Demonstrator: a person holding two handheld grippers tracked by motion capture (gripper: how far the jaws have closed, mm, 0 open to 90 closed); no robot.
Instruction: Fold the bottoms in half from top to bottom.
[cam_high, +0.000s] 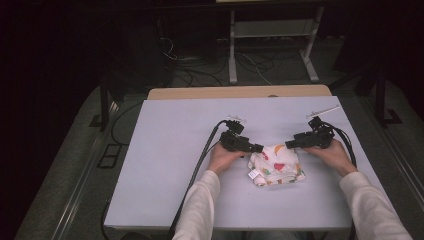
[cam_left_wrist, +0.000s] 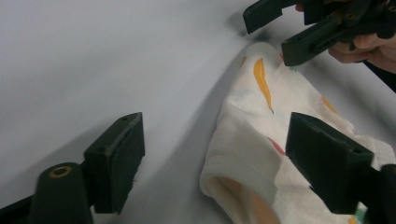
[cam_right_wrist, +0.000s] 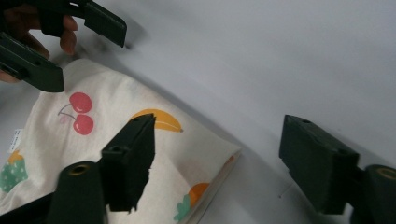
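So the cream-coloured folded cloth with the fruit print (cherries, bananas) (cam_high: 276, 165) is sitting on the pale grey tabletop (cam_high: 165, 150), toward the near right part of it, between the person's two hands. It's lying flat in a compact folded bundle, with a small white tag sticking out at its near-left edge. The left gripper (cam_high: 254, 148) is hovering right at the cloth's far-left corner with its jaws spread wide and nothing between them; in the left gripper view the folded edge is sitting just inside the right-hand jaw. The right gripper (cam_high: 290, 143) is doing the mirror thing at the far-right corner, jaws also gaping and empty, with the corner of the cloth (cam_right_wrist: 140, 154) lying under its left jaw. My guess is they're lining up one gripper per far corner so both can pinch at once and either unfold it or fold it over again. Both hands are resting low on the table, probably for steadiness.
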